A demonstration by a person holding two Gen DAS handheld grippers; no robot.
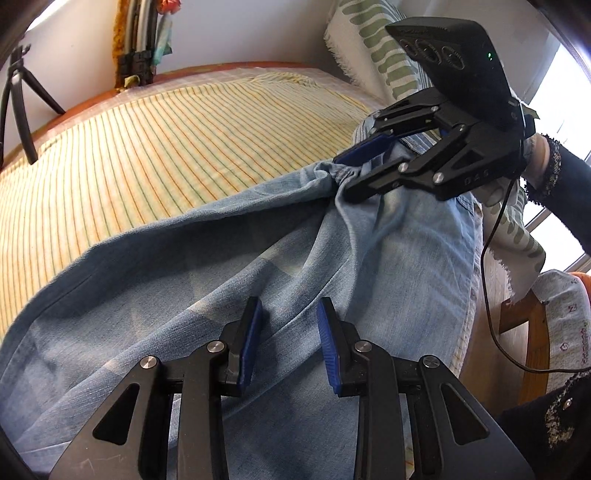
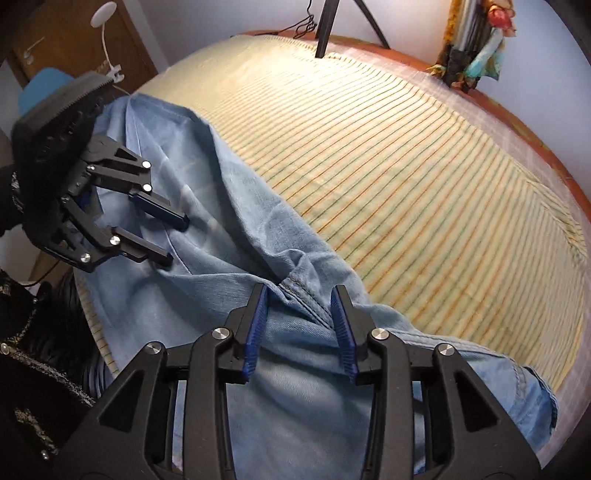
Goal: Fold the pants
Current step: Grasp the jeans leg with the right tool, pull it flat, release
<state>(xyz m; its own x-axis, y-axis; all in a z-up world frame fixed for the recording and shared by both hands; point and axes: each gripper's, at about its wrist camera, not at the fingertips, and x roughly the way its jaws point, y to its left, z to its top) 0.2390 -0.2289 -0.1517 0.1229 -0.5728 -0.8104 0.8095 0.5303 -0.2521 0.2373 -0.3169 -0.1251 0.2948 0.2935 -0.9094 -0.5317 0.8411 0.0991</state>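
Light blue denim pants point(image 1: 184, 277) lie spread along the near side of a bed covered by a yellow striped sheet point(image 1: 166, 140). My left gripper point(image 1: 290, 306) stands over a flat stretch of the denim, its blue pads apart and pinching nothing. From the right wrist it shows at the left point(image 2: 174, 240), fingers apart with their tips down on the cloth. My right gripper point(image 2: 299, 291) is open over the pants point(image 2: 207, 206), with a bunched, stitched seam in the gap between its pads. The left wrist view shows that gripper point(image 1: 343, 177) astride the gathered waistband.
The striped sheet point(image 2: 406, 166) stretches bare beyond the pants to a reddish bed edge. A tripod point(image 2: 325, 26) stands at the far side. A green-patterned cloth point(image 1: 376, 44) hangs behind the right gripper. A wooden chair point(image 1: 532, 332) and a black cable point(image 1: 487, 277) are at the right.
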